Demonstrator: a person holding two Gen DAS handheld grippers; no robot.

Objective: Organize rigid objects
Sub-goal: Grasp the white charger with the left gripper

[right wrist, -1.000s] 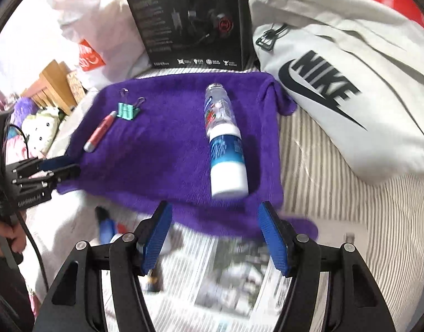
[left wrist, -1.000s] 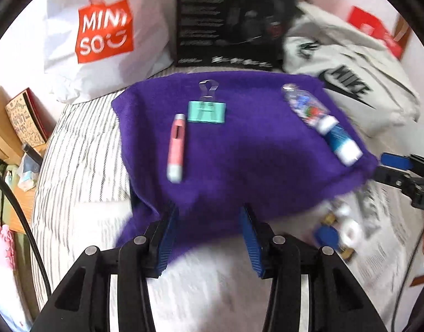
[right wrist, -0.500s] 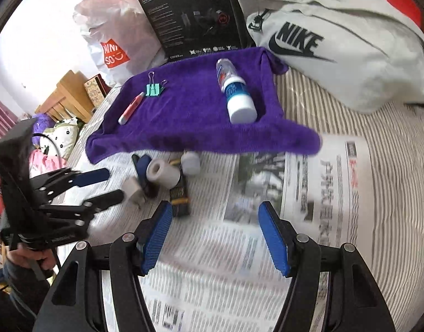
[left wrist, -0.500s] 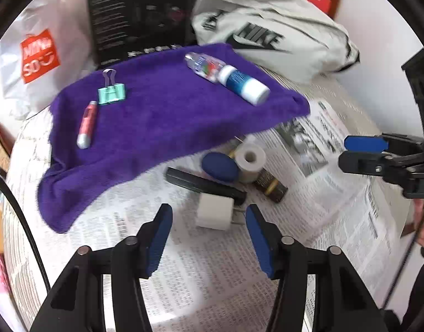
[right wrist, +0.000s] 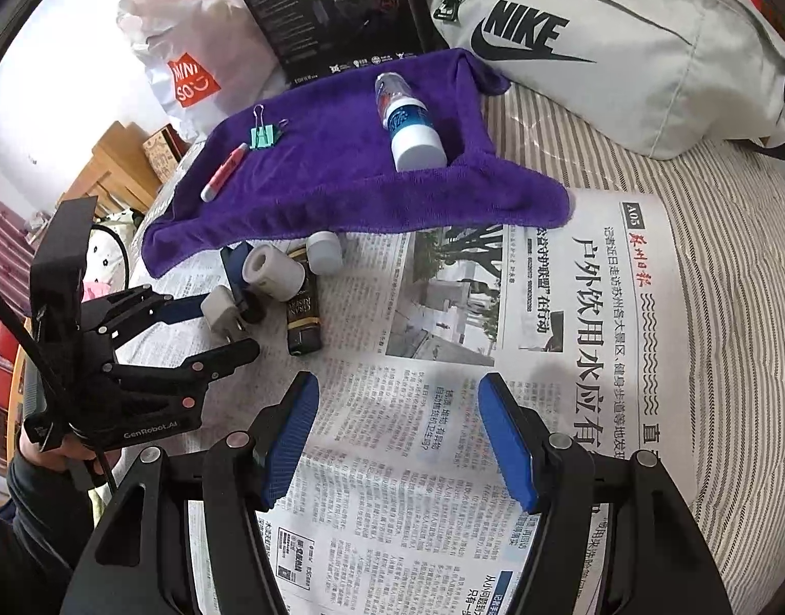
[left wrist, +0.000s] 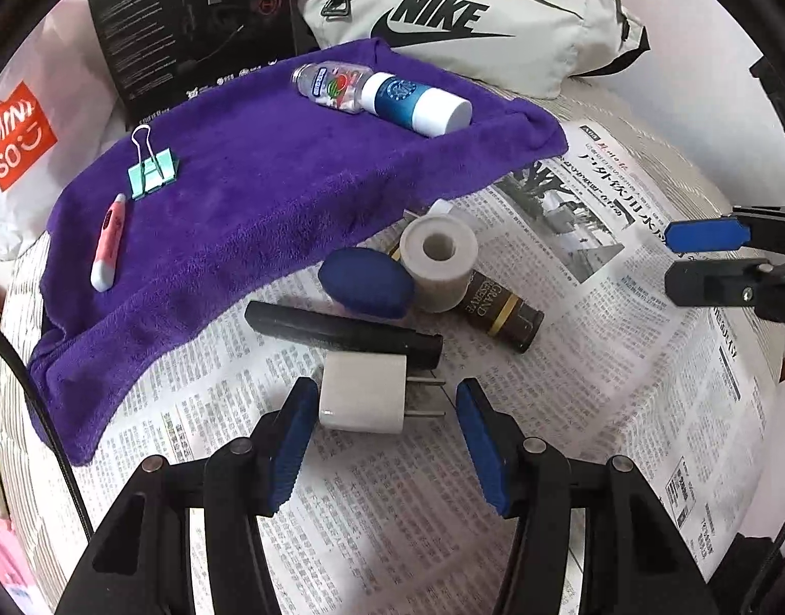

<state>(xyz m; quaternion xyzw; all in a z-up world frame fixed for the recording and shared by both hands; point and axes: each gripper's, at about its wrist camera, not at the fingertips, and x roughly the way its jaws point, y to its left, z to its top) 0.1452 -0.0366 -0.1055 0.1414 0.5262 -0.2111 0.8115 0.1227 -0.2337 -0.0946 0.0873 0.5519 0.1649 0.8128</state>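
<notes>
White plastic bag (left wrist: 13, 148) read "MINI SO" on an orange patch. Grey bag (left wrist: 459, 25) carried black "NIKE" with swoosh. Dark brown tube (left wrist: 500, 310) said "GRAND RESERVE" in gold. Left gripper (right wrist: 207, 330) body was marked "GenRobot.AI". Newspaper (right wrist: 587, 307) showed "A05" in a box and large Chinese headlines. Black box (left wrist: 187, 25) had small white print, too fine to read.

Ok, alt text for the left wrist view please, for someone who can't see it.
The open left gripper brackets a white plug adapter lying on newspaper, amid a black tube, tape roll and dark bottle. Behind, a purple towel holds a binder clip, pink pen and small bottle.
</notes>
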